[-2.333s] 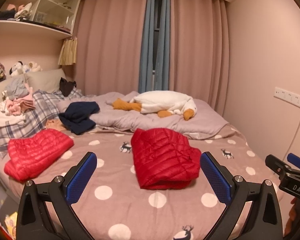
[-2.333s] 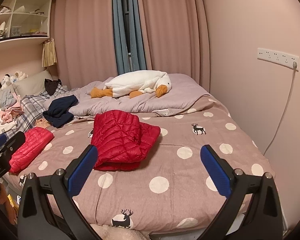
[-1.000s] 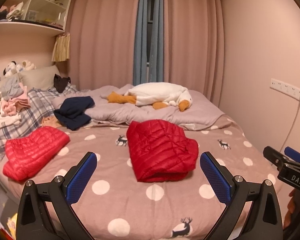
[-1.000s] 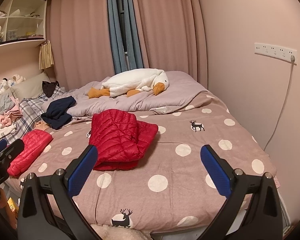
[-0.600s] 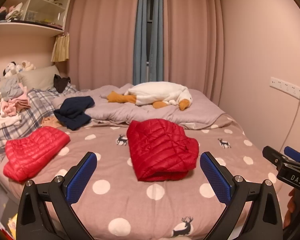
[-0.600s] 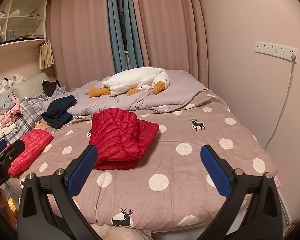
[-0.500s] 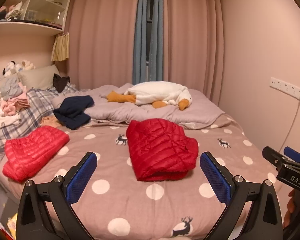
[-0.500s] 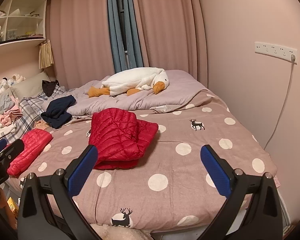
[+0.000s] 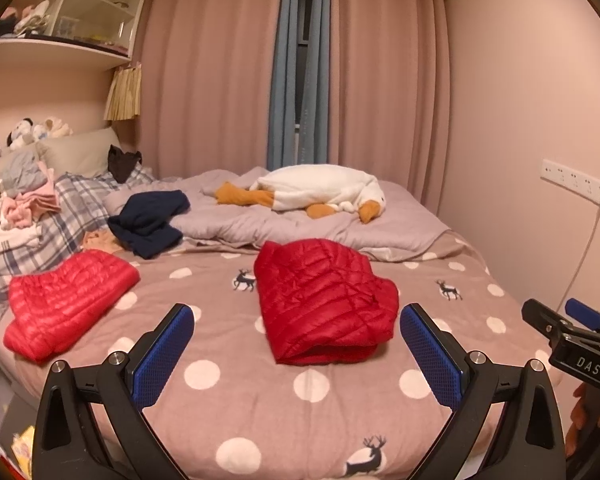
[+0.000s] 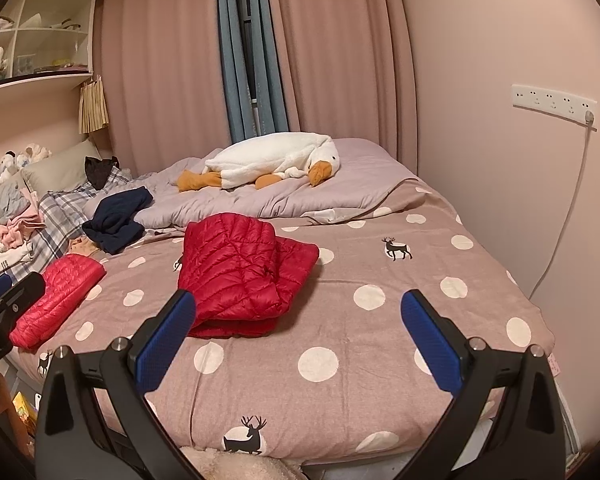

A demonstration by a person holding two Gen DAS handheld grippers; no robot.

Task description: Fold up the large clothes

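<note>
A folded red puffer jacket (image 9: 324, 300) lies in the middle of the polka-dot bed (image 9: 260, 400); it also shows in the right wrist view (image 10: 240, 276). A second folded red puffer jacket (image 9: 68, 300) lies at the bed's left edge, also seen in the right wrist view (image 10: 58, 300). My left gripper (image 9: 296, 344) is open and empty, held back from the bed's foot. My right gripper (image 10: 296, 336) is open and empty, also off the bed's foot. Each gripper shows at the edge of the other's view.
A white goose plush (image 9: 320, 192) lies on a grey duvet (image 9: 300, 224) at the back. A navy garment (image 9: 148, 220) and a pile of clothes (image 9: 20, 200) sit at the left near the pillows. A wall with sockets (image 10: 552, 102) runs along the right.
Both grippers have drawn slightly back from the bed over the last seconds and now hold nearly still. The jackets have not moved.
</note>
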